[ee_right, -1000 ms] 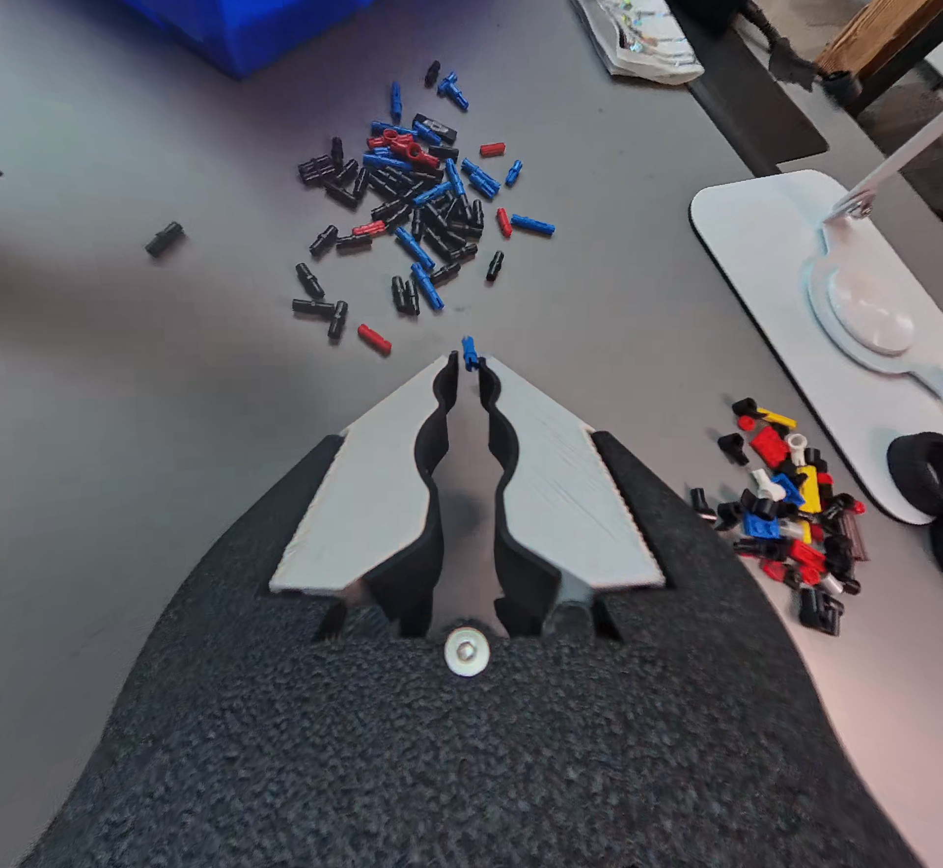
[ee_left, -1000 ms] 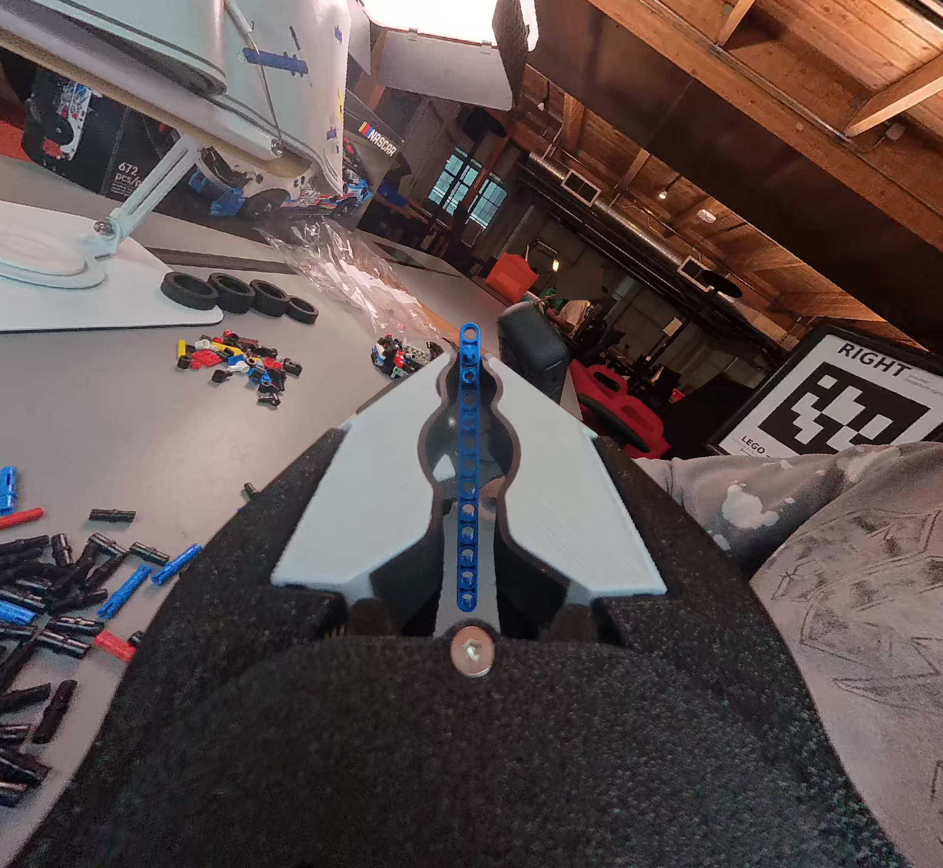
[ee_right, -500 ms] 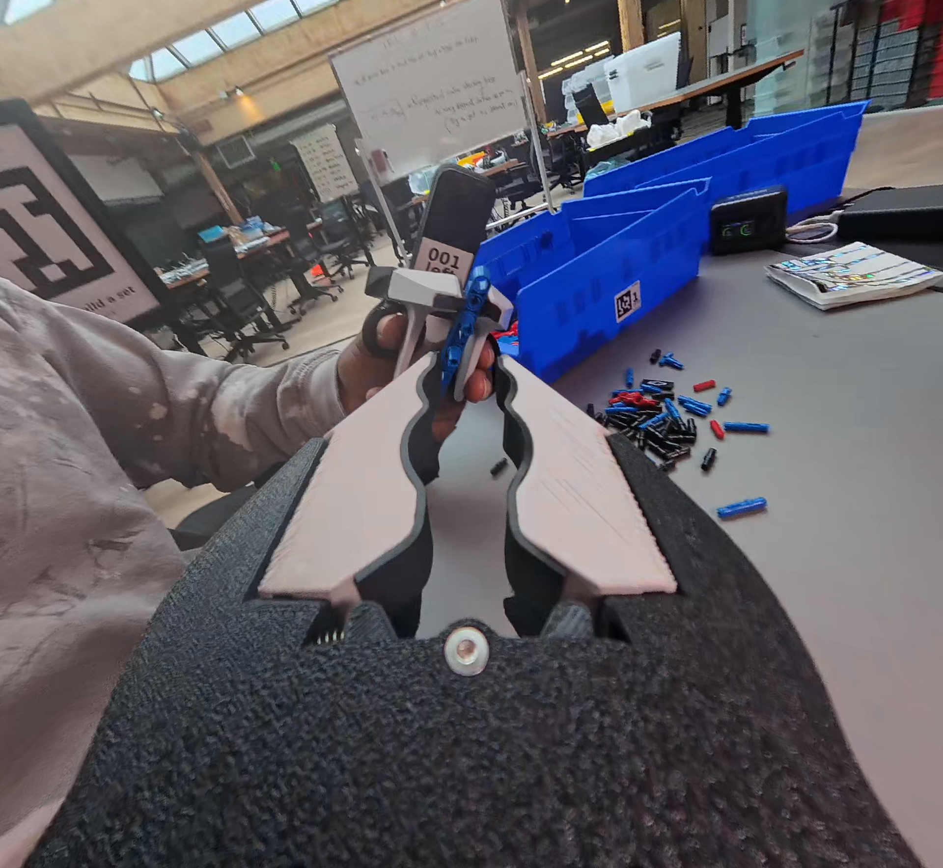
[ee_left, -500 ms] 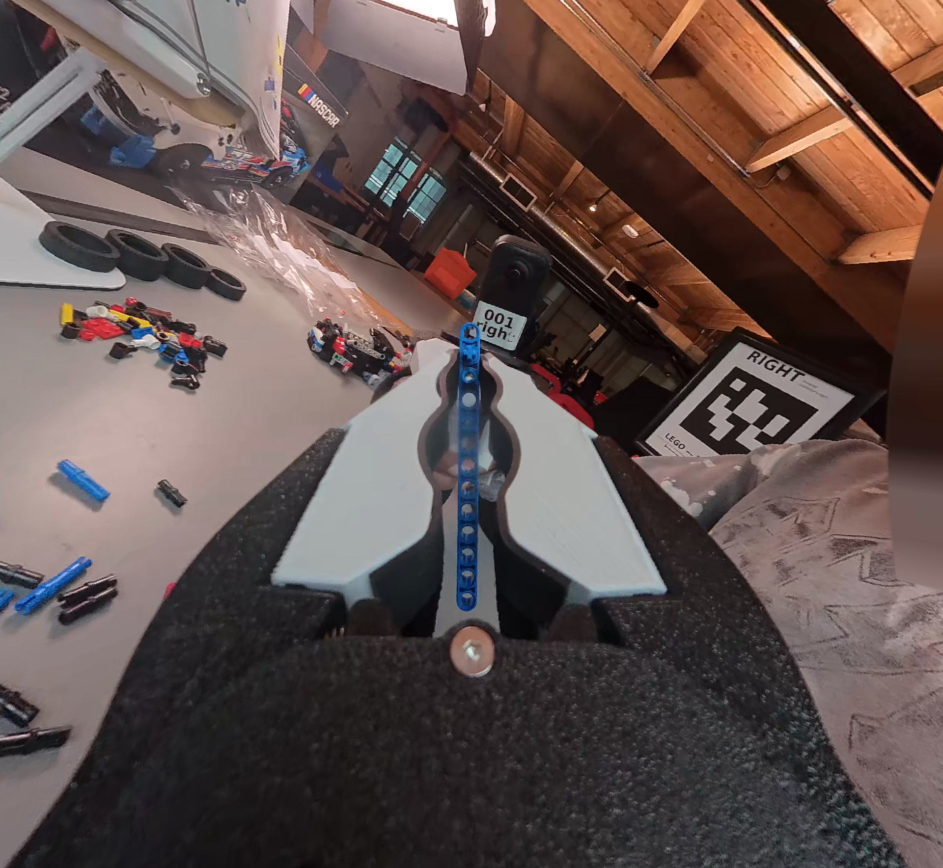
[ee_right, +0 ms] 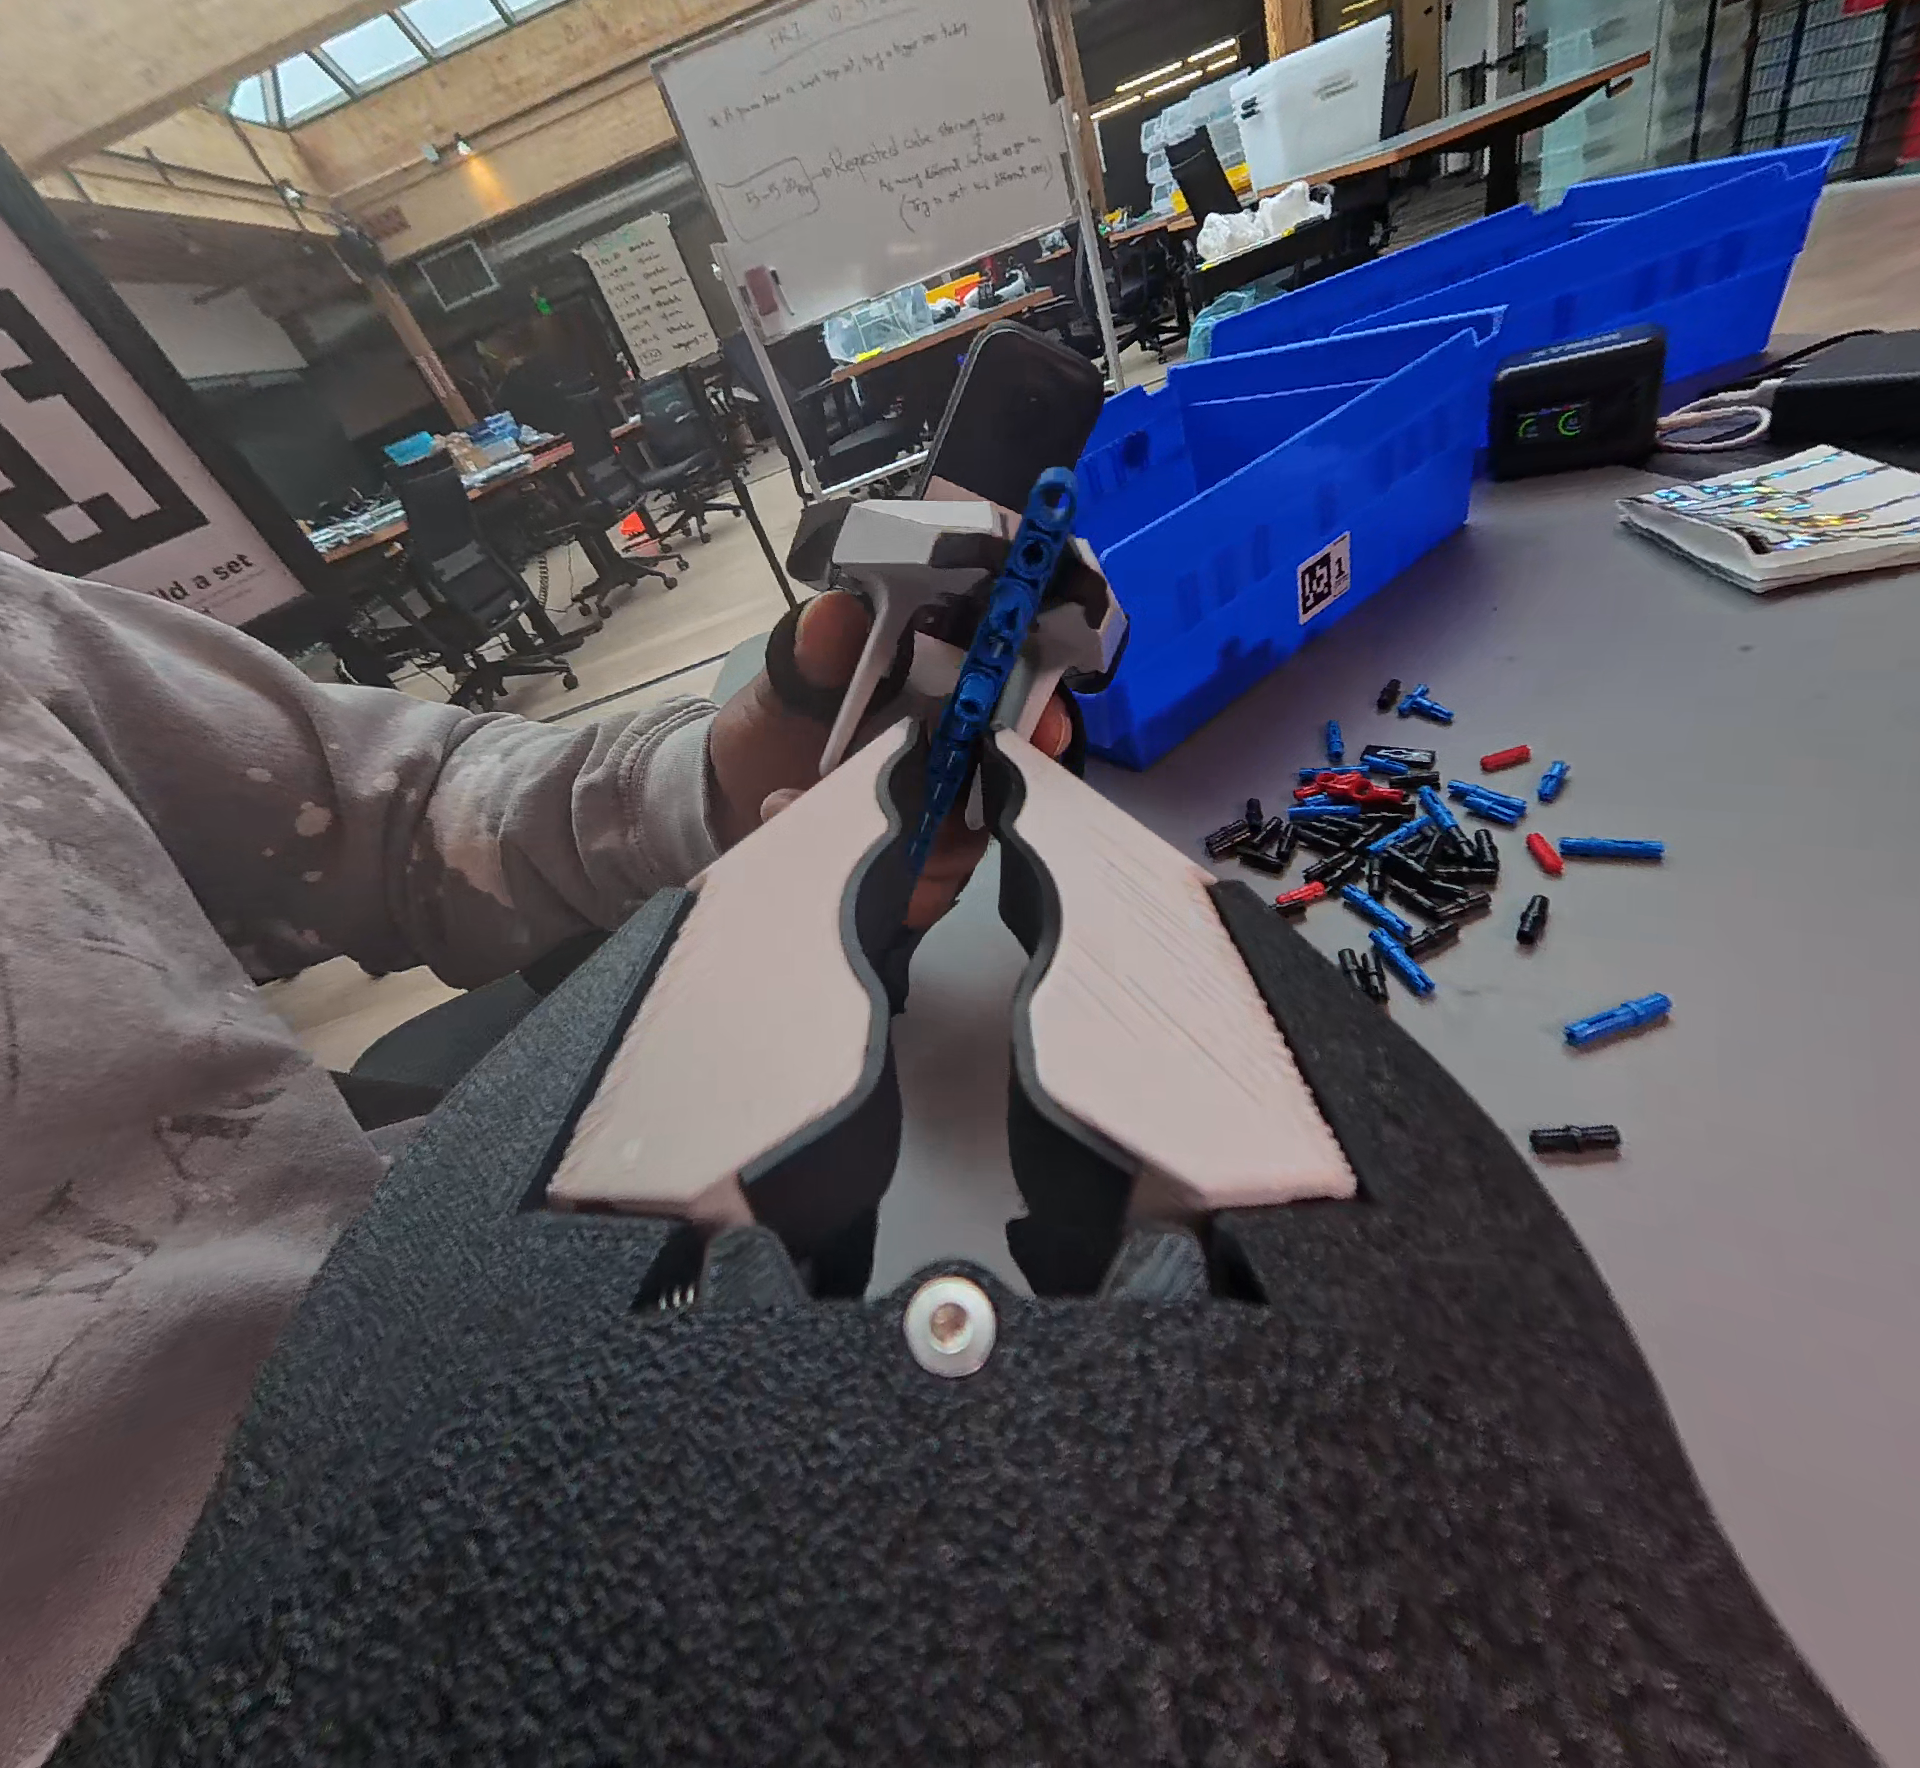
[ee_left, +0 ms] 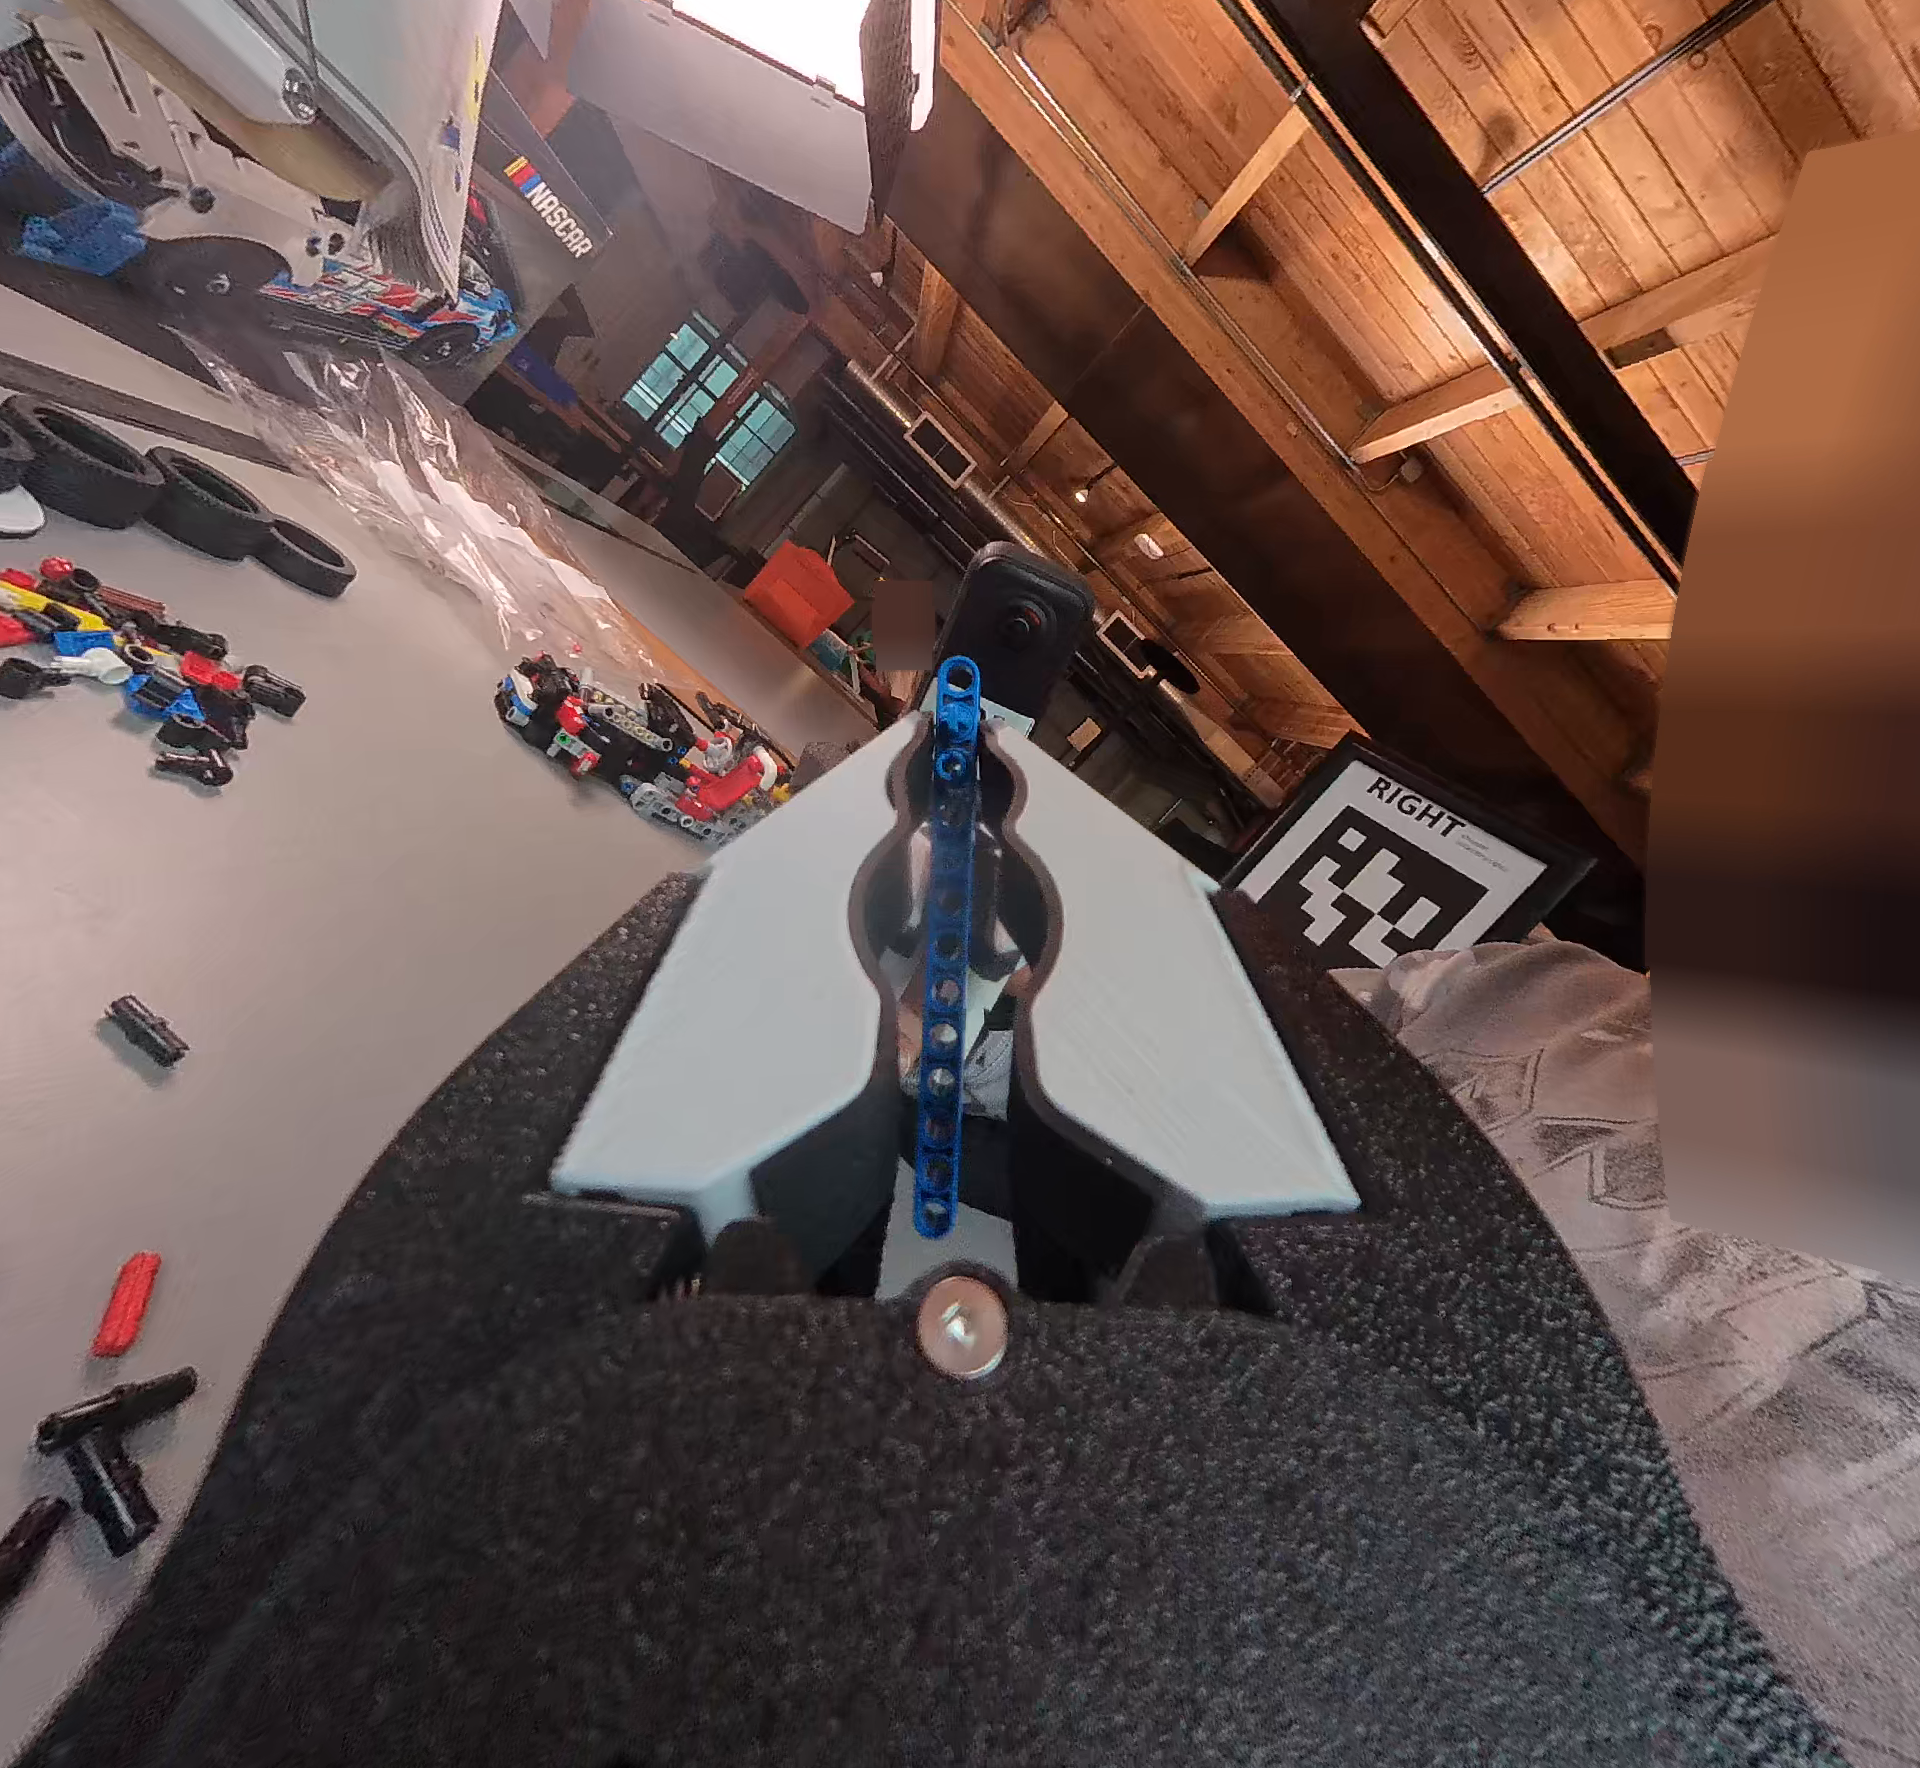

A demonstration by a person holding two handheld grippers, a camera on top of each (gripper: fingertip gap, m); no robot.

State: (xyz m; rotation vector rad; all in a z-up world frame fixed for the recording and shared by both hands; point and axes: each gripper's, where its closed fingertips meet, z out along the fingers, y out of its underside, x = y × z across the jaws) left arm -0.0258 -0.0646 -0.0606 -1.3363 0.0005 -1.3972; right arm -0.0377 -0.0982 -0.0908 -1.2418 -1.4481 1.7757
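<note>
My left gripper [ee_left: 956, 731] is shut on a long blue beam with holes [ee_left: 943, 970] that lies lengthwise between its fingers and sticks out past the tips. It is held up above the grey table [ee_left: 364, 887]. In the right wrist view, the left gripper [ee_right: 977, 575] and the hand [ee_right: 821, 648] holding it face me, with the beam [ee_right: 1013, 596] slanting down. My right gripper [ee_right: 954, 750] is nearly shut, its tips at the beam's lower part. A small blue pin [ee_left: 951, 724] sits at the beam near its tip. The right gripper's black camera [ee_left: 1023, 622] shows just behind.
A pile of black, blue and red pins [ee_right: 1392, 845] lies right of my right gripper, beside blue bins [ee_right: 1299, 471], a black device [ee_right: 1574, 414] and a booklet [ee_right: 1787, 513]. Left of the left gripper are tyres [ee_left: 197, 503], mixed small parts [ee_left: 135, 658] and a part-built model [ee_left: 644, 742]. One gripper's finger ends stand about 4 centimeters off the other's.
My right gripper lifted off the table with the blue pin, swung up to face the left gripper, and has now closed in on the beam. The left gripper turned slightly, still holding the beam.
</note>
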